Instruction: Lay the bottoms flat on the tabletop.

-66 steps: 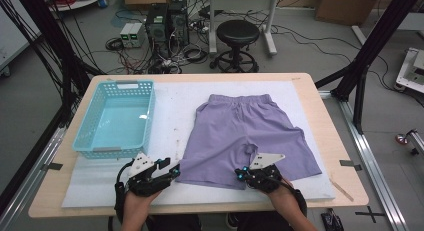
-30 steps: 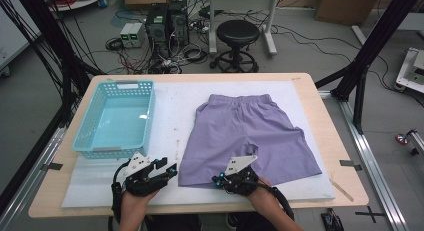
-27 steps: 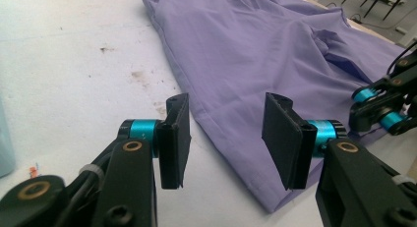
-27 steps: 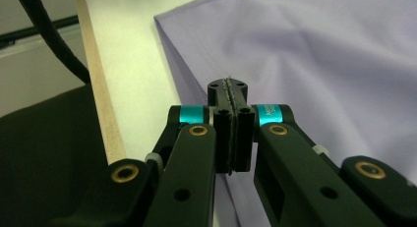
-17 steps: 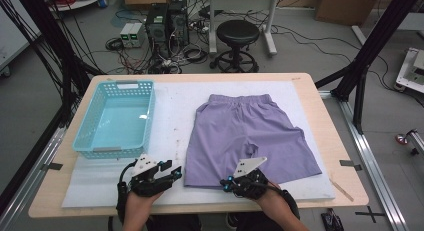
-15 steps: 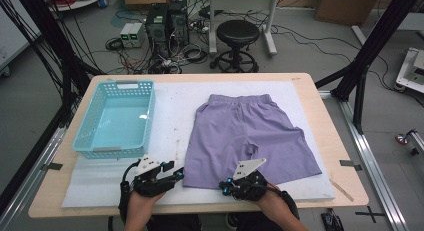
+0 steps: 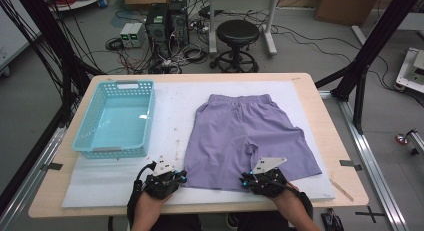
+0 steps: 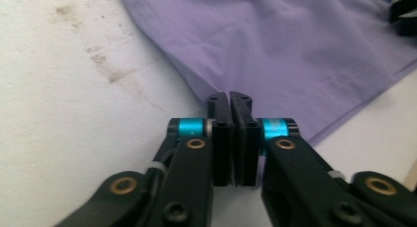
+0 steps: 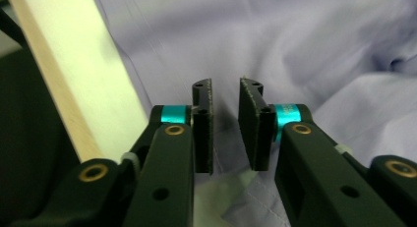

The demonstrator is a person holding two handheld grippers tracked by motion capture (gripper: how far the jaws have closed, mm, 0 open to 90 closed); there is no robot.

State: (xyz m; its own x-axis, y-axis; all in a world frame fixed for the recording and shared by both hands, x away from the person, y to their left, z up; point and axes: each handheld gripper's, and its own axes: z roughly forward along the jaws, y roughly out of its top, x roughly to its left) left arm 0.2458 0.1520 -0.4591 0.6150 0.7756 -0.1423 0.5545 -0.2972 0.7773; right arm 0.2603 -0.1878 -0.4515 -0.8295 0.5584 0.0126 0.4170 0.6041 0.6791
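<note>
High view: the purple shorts [image 7: 245, 136] lie flat at the counter's [image 7: 320, 121] centre-right, with the teal basket [image 7: 117, 118] at their 9 o'clock. The left gripper [image 7: 179, 179] sits at the hem's near-left corner, the right gripper [image 7: 243, 180] at the near leg hem.

Left gripper view: the jaws have just closed tight at the hem corner; cloth seems pinched, though it is hard to confirm.

Right gripper view: the jaws stand slightly apart over the fabric and should close on the hem before both lift evenly.
</note>
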